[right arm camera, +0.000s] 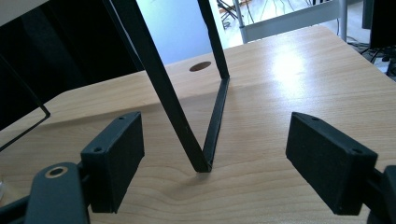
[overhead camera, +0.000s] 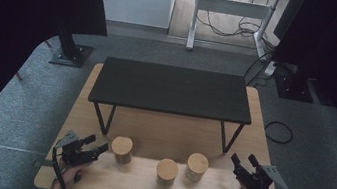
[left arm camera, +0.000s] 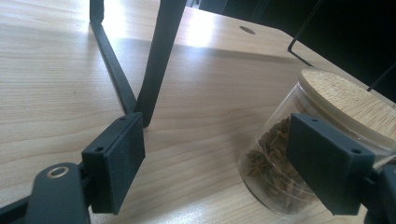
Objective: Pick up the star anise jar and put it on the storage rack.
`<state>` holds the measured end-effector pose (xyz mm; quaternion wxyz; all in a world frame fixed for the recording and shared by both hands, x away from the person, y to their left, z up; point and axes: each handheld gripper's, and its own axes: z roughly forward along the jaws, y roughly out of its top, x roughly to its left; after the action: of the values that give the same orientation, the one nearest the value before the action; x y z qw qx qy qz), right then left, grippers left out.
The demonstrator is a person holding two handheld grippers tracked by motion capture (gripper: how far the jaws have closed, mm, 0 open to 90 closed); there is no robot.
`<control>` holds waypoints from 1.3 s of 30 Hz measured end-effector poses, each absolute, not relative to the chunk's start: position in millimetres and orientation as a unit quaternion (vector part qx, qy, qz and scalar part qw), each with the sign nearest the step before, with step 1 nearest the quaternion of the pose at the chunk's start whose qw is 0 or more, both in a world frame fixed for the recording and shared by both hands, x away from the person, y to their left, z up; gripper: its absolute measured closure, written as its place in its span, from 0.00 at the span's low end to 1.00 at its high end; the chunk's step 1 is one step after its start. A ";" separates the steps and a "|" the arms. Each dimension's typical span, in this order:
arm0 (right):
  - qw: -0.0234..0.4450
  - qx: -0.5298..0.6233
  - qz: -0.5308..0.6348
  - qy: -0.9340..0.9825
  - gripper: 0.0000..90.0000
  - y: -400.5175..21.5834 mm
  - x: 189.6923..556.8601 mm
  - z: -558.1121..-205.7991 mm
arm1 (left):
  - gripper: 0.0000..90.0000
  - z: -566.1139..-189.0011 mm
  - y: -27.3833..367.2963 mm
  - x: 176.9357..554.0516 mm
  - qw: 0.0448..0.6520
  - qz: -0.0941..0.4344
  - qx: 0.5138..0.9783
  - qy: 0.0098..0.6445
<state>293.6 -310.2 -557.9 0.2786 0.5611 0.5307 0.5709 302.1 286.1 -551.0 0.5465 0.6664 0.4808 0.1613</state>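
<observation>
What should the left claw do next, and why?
Probably slide the left gripper sideways until its open jaws straddle the nearest jar. That jar sits just off to one side, partly behind one jaw, with nothing between the jaws.

Three lidded glass jars stand in a row along the near part of the wooden table (overhead camera: 160, 136): left jar (overhead camera: 122, 149), middle jar (overhead camera: 166, 171), right jar (overhead camera: 197, 166). Behind them stands the black metal-legged shelf (overhead camera: 172, 89).

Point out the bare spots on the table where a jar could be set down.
The black shelf top is bare. So is the table along its near edge, in front of the three jars. Crowded: the jar row, with the left gripper beside the leftmost jar.
</observation>
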 end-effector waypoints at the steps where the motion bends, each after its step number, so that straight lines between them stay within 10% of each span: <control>1: 0.278 0.561 0.571 0.531 0.21 -310.2 293.7 -557.9 | 0.21 -551.0 285.7 302.2 0.546 0.162 0.667 0.480; 39: 0.276 0.572 0.574 0.517 0.18 -312.8 293.9 -558.5 | 0.18 -540.3 291.7 286.4 0.550 0.172 0.677 0.458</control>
<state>293.9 -312.8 -558.5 0.2761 0.5719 0.5169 0.5740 286.4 291.7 -540.3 0.5498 0.6767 0.4584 0.1722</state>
